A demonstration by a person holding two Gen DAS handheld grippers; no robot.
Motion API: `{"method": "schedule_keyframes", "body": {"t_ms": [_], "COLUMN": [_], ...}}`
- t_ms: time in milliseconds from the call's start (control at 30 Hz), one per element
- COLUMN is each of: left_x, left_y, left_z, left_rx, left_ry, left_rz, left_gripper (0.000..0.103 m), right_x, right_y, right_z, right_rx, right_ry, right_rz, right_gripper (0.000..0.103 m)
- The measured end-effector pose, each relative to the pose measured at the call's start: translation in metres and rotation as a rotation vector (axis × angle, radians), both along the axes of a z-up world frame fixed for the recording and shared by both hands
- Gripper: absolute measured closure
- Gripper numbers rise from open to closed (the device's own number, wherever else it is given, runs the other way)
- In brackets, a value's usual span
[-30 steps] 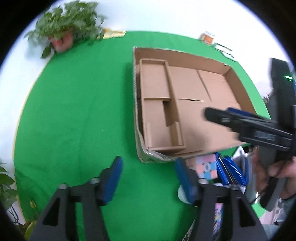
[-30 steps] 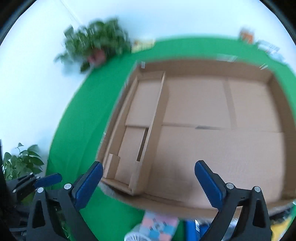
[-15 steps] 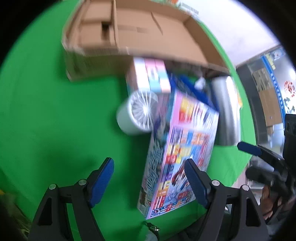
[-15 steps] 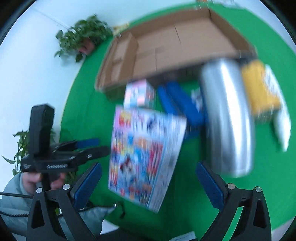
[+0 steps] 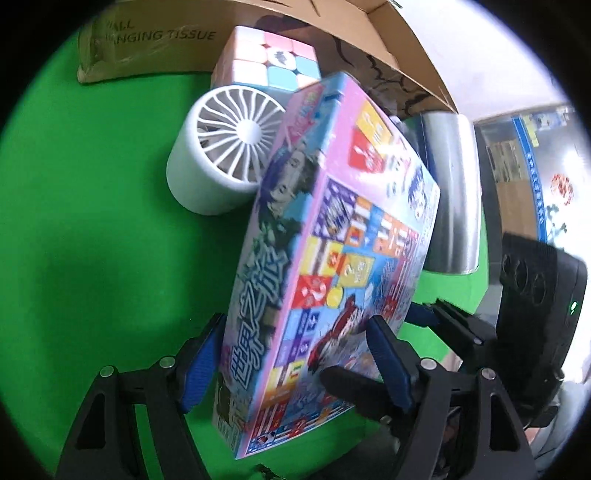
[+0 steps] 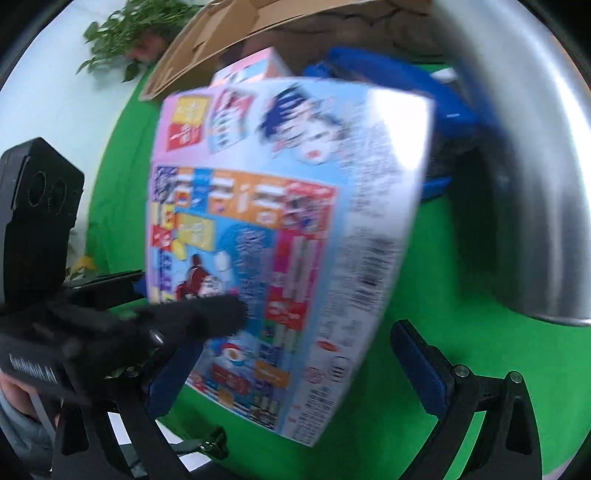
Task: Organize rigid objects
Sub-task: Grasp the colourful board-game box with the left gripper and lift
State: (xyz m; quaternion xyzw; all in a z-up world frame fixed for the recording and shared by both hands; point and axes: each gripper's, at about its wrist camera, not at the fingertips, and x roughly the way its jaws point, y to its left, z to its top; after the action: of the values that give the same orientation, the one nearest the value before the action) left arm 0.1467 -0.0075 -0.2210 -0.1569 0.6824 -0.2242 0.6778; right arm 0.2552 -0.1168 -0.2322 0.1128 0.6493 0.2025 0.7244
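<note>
A colourful board-game box lies tilted on a pile in front of the cardboard box. My left gripper is open over the game box's near corner, with one pad beside its printed side and the other above its top face. My right gripper is open too, astride the same game box from the opposite side, and the pads are not pressing on it. A left finger reaches across the lid in the right wrist view.
A white round fan and a pastel puzzle cube lie against the game box's far left. A steel cylinder and a blue item lie to its right. Green cloth covers the table, and a plant stands beyond.
Both grippers have swung down from over the cardboard box to the pile in front of it. The game box has come much closer and now sits between each pair of fingers. The jaws stayed wide.
</note>
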Motion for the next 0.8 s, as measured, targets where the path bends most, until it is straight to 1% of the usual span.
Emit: {"method": "schedule_keyframes", "body": {"t_ms": [67, 133, 233, 267, 300, 367, 433, 467, 500, 633, 667, 767, 800], "left_x": [-0.007, -0.011, -0.015, -0.017, -0.012, -0.016, -0.021, -0.021, -0.021, -0.011, -0.005, 0.008, 0.015], "left_y": [-0.003, -0.002, 0.004, 0.007, -0.001, 0.006, 0.013, 0.015, 0.016, 0.015, 0.014, 0.01, 0.008], "left_z": [-0.001, 0.0, 0.003, 0.006, 0.007, 0.018, 0.035, 0.049, 0.057, 0.112, 0.132, 0.172, 0.187], "left_rx": [0.015, 0.023, 0.016, 0.012, 0.007, -0.009, -0.029, -0.041, -0.044, -0.043, -0.043, -0.054, -0.05], "left_ry": [0.0, -0.009, 0.001, 0.005, 0.005, -0.006, -0.033, -0.057, -0.074, -0.183, -0.222, -0.309, -0.34], "left_rz": [-0.01, 0.001, 0.026, 0.043, 0.063, 0.111, 0.166, 0.195, 0.208, 0.23, 0.233, 0.25, 0.251], "left_gripper": [0.027, 0.027, 0.027, 0.027, 0.027, 0.027, 0.027, 0.027, 0.027, 0.027, 0.027, 0.027, 0.027], "right_x": [-0.001, -0.002, -0.001, -0.002, 0.002, 0.008, 0.011, 0.011, 0.01, 0.011, 0.011, 0.019, 0.02], "right_y": [0.012, 0.02, 0.025, 0.025, 0.027, 0.034, 0.042, 0.043, 0.043, 0.044, 0.044, 0.04, 0.038], "right_z": [-0.003, -0.002, 0.003, 0.005, 0.01, 0.018, 0.033, 0.044, 0.054, 0.099, 0.108, 0.151, 0.161], "right_rx": [0.016, -0.01, -0.018, -0.02, -0.022, -0.028, -0.039, -0.042, -0.043, -0.044, -0.049, -0.053, -0.051], "right_ry": [0.008, -0.001, 0.008, 0.014, 0.019, 0.006, -0.031, -0.059, -0.082, -0.186, -0.208, -0.313, -0.34], "right_rz": [0.039, 0.046, 0.059, 0.064, 0.07, 0.076, 0.087, 0.095, 0.103, 0.134, 0.14, 0.146, 0.147], "right_gripper": [0.0, 0.0, 0.001, 0.001, 0.001, 0.001, 0.001, 0.001, 0.001, 0.001, 0.001, 0.001, 0.001]}}
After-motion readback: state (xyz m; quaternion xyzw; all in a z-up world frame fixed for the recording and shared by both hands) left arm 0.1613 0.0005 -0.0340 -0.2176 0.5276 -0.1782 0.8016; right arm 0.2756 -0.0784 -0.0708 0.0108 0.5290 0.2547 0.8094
